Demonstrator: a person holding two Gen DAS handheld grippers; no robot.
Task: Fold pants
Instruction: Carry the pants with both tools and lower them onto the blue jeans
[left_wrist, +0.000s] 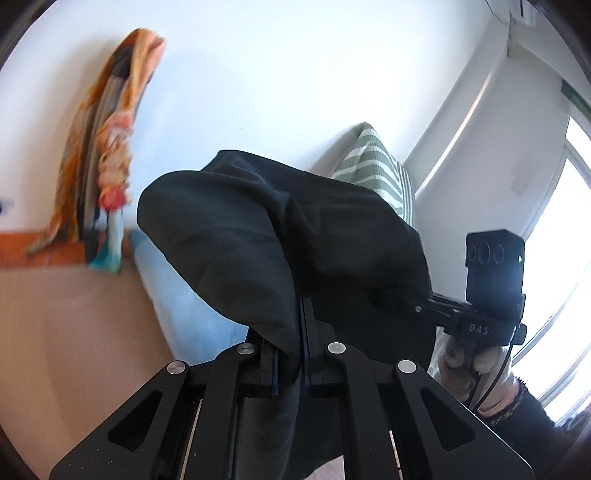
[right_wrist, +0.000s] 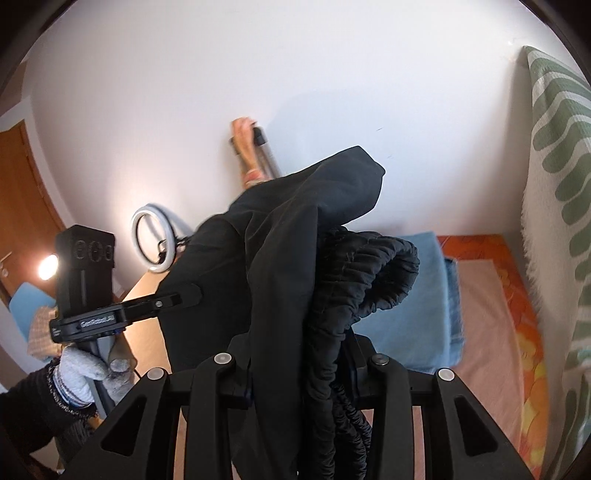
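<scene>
Two jaws pinch the black pants (left_wrist: 280, 229): left on thin cloth; right on the bunched waistband (right_wrist: 354, 280).

Both views are bright with daylight. In the left wrist view the window (left_wrist: 569, 206) at far right is blown out to white glare, and the white wall (left_wrist: 277, 66) is evenly lit. The hanging patterned cloth (left_wrist: 99, 155) on the left is smeared, probably by motion. In the right wrist view a small lamp (right_wrist: 47, 266) glows warm at left beside an unlit ring light (right_wrist: 152, 238). The black pants (right_wrist: 295, 236) lose most fold detail in shadow. Fisheye bending curves the edges, and the corners go black.
</scene>
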